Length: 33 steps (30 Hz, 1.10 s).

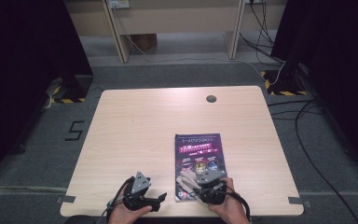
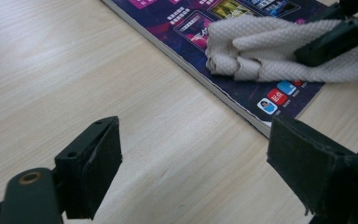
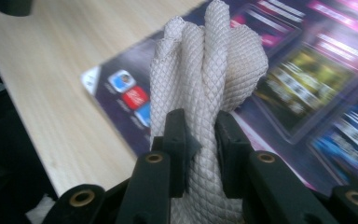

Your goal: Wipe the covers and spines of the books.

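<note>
A: Report the condition of the right claw (image 3: 200, 140).

B: Clenched on a bunched white woven cloth (image 3: 205, 79). Both black jaws press into the fabric from either side, and the folds rise beyond the jaw tips.

A: Location of the cloth?

B: In the high view the cloth (image 1: 189, 179) rests on the near end of a purple magazine (image 1: 198, 151). The magazine lies flat on the tabletop (image 1: 144, 116), right of centre, close to the near edge.

A: Condition of the left claw (image 2: 191, 154)?

B: Released. The jaws stand wide apart over bare tabletop with nothing between them, just beside the magazine's near left corner (image 2: 261, 123).

A: Relation between the two claws?

B: Side by side at the near edge, apart.
</note>
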Motion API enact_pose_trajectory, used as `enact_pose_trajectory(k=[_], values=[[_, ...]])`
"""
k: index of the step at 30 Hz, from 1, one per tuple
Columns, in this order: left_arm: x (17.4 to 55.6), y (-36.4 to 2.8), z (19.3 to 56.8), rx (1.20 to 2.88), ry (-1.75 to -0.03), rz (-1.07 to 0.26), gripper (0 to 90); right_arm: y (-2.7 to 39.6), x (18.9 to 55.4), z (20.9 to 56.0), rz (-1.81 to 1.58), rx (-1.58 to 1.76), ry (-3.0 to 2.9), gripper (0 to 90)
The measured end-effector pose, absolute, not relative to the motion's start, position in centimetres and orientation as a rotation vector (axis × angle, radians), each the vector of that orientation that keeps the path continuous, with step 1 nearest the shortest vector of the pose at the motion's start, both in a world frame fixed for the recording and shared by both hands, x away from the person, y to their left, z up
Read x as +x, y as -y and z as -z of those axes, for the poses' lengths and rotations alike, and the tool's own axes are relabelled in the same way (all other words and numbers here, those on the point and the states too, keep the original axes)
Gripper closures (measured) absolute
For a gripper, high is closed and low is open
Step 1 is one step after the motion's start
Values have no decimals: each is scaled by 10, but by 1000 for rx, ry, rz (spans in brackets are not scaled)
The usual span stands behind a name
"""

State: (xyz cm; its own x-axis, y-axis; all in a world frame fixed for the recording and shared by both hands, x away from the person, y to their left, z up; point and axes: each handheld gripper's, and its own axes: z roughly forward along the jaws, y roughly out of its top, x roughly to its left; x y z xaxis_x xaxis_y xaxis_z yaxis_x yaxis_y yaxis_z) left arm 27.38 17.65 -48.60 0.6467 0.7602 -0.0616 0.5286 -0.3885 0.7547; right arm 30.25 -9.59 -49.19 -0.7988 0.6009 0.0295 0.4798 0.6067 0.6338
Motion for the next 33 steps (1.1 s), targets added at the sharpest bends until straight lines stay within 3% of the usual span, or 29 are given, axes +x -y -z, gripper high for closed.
enact_pose_trajectory(k=[14,33], values=[[288,-141,496,2102,-955,-317,171,150,301,491,-942,1040,-2557,773],[307,-121,512,2179,-932,-286,158,169,317,491,-914,1081,-2508,772]])
